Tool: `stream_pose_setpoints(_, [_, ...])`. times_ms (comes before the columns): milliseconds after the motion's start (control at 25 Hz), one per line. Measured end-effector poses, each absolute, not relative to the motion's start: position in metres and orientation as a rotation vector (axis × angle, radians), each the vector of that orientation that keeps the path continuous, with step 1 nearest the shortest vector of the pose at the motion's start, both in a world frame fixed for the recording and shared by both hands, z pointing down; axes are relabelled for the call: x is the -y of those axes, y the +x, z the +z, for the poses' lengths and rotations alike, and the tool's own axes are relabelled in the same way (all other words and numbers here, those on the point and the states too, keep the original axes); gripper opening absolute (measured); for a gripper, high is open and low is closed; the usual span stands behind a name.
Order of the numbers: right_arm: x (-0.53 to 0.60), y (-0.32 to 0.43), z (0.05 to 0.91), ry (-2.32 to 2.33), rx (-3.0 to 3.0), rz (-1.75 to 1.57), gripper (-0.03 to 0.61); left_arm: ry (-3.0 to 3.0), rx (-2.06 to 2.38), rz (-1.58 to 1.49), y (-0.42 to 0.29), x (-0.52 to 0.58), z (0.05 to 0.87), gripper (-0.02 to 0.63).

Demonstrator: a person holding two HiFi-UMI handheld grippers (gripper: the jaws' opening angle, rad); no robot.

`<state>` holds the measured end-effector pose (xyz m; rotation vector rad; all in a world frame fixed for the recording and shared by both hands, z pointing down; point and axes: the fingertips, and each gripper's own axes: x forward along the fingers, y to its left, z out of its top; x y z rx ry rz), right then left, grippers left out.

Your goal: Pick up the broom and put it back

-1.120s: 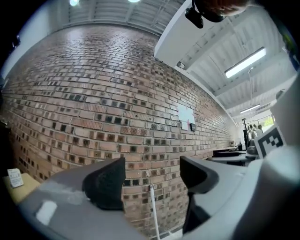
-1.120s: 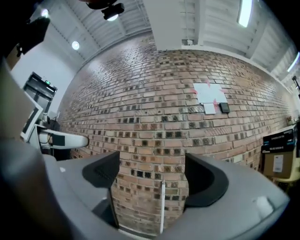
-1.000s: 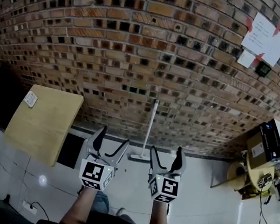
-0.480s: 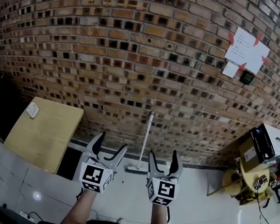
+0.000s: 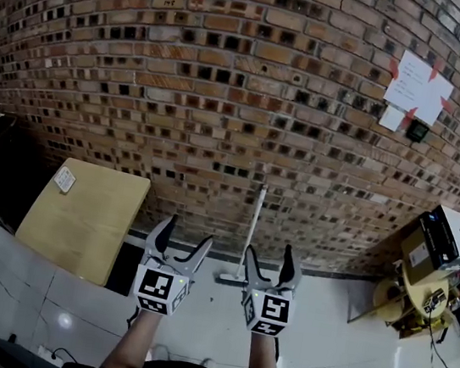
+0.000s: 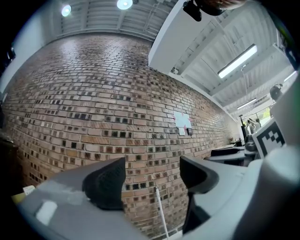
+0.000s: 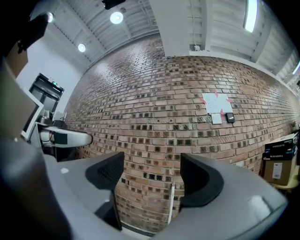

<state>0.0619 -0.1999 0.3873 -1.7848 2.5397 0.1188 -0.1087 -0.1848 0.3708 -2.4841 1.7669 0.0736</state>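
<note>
A white broom [image 5: 250,235] leans upright against the brick wall, its head on the floor at the wall's foot. It also shows far off in the left gripper view as the broom's thin handle [image 6: 161,216] and in the right gripper view as the same handle [image 7: 171,204]. My left gripper [image 5: 182,241] is held level, open and empty, a little left of the broom. My right gripper [image 5: 268,259] is level beside it, open and empty, just right of the broom's head. Both are well short of the wall.
A wooden table [image 5: 84,213] stands at the left against the wall. At the right are a cardboard box [image 5: 437,244] and a yellow stool [image 5: 396,302]. White papers [image 5: 417,87] are taped high on the brick wall [image 5: 226,93]. Pale tiled floor [image 5: 325,347] lies below.
Both grippers have come forward towards the wall and the broom, and risen slightly. The right gripper's jaws have narrowed a little. The broom has not moved.
</note>
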Motion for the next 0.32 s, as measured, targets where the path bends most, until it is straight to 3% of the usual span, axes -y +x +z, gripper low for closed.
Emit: stream_pose_setpoints(320, [0.2,0.039,0.389,-1.776,-2.554,0.103,0.373,-2.487,-1.774,0.075,-0.13,0.185,0.372,0.365])
